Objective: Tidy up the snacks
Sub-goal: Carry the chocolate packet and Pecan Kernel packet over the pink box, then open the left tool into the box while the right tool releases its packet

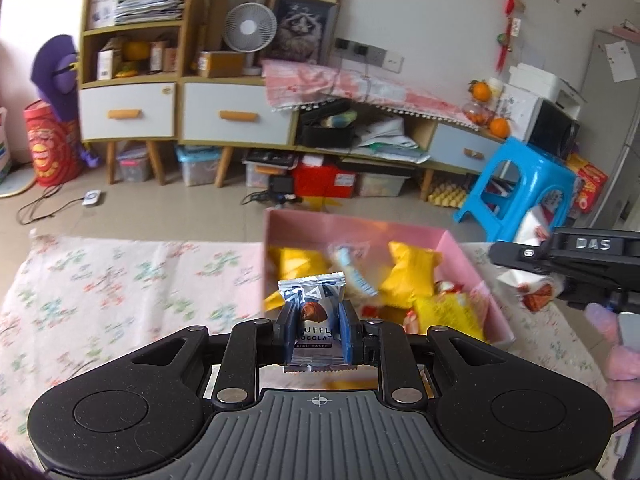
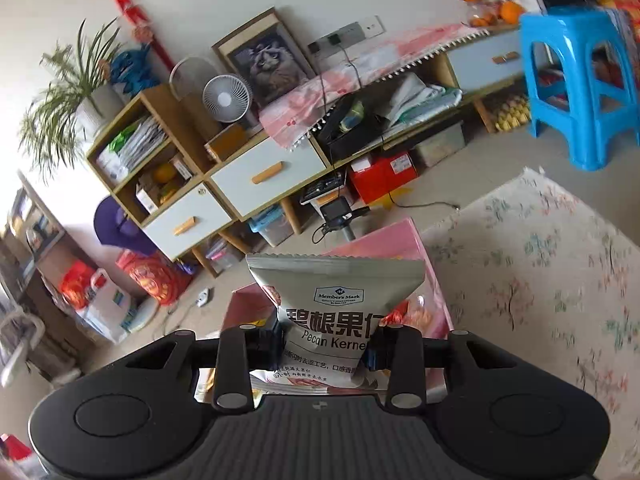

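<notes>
My left gripper (image 1: 316, 330) is shut on a small blue truffle chocolate packet (image 1: 314, 304), held upright just in front of the pink box (image 1: 472, 264). The box sits on the floral tablecloth (image 1: 120, 280) and holds several yellow snack bags (image 1: 412, 272) and other packets. My right gripper (image 2: 326, 346) is shut on a grey pecan kernel bag (image 2: 332, 300), raised over the pink box (image 2: 400, 240). In the left wrist view the right gripper (image 1: 520, 256) enters from the right edge with a white and red packet under it.
A blue plastic stool (image 1: 516, 188) stands on the floor beyond the table's right end. Behind it runs a low cabinet (image 1: 236, 116) with drawers, a fan (image 1: 250, 28) and storage bins beneath. Cables lie on the floor (image 1: 160, 216).
</notes>
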Demonstrator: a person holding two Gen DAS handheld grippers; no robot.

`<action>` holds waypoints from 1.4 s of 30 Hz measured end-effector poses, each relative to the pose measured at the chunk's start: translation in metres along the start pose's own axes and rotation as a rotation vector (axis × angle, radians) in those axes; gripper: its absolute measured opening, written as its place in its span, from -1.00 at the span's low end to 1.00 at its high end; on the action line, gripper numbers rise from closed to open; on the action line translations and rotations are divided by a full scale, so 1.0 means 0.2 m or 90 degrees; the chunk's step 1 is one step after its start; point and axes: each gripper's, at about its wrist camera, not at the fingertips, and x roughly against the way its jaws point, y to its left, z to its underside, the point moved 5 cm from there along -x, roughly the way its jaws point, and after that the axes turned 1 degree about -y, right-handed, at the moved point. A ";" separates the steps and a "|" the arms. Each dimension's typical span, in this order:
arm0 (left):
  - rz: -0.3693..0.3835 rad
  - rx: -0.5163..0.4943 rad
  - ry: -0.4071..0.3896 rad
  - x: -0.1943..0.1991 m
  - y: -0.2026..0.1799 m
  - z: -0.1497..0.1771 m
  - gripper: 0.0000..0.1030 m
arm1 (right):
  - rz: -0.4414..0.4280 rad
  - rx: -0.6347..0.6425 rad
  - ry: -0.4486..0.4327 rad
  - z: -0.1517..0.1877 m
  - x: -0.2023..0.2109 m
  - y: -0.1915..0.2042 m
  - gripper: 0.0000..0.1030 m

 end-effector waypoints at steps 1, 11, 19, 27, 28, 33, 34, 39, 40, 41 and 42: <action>0.004 -0.003 0.000 -0.03 -0.03 -0.01 -0.63 | 0.009 0.005 -0.003 -0.01 -0.01 -0.01 -0.51; 0.004 -0.023 0.020 -0.34 -0.23 -0.06 -0.63 | 0.072 -0.027 0.045 -0.04 -0.24 -0.13 -0.51; -0.009 -0.035 0.028 -0.47 -0.23 -0.02 -0.62 | 0.044 -0.036 0.059 -0.02 -0.29 -0.18 -0.43; -0.010 -0.037 0.033 -0.45 -0.20 0.00 -0.29 | 0.024 -0.074 0.062 -0.05 -0.27 -0.16 0.07; -0.010 -0.038 0.033 -0.44 -0.20 0.00 -0.20 | 0.027 -0.074 0.058 -0.06 -0.25 -0.16 0.13; -0.011 -0.045 0.031 -0.39 -0.21 0.00 0.03 | 0.034 -0.082 0.059 -0.08 -0.21 -0.15 0.29; -0.012 -0.048 0.029 -0.37 -0.22 0.00 0.09 | 0.035 -0.083 0.061 -0.07 -0.21 -0.15 0.29; -0.008 -0.052 0.029 -0.29 -0.23 0.01 0.17 | 0.050 -0.069 0.063 -0.07 -0.15 -0.14 0.38; -0.006 -0.052 0.029 -0.28 -0.23 0.02 0.19 | 0.053 -0.066 0.063 -0.08 -0.13 -0.14 0.40; -0.005 -0.051 0.028 -0.25 -0.23 0.02 0.22 | 0.055 -0.064 0.062 -0.08 -0.11 -0.14 0.42; -0.004 -0.051 0.028 -0.23 -0.23 0.03 0.23 | 0.057 -0.061 0.061 -0.08 -0.10 -0.13 0.45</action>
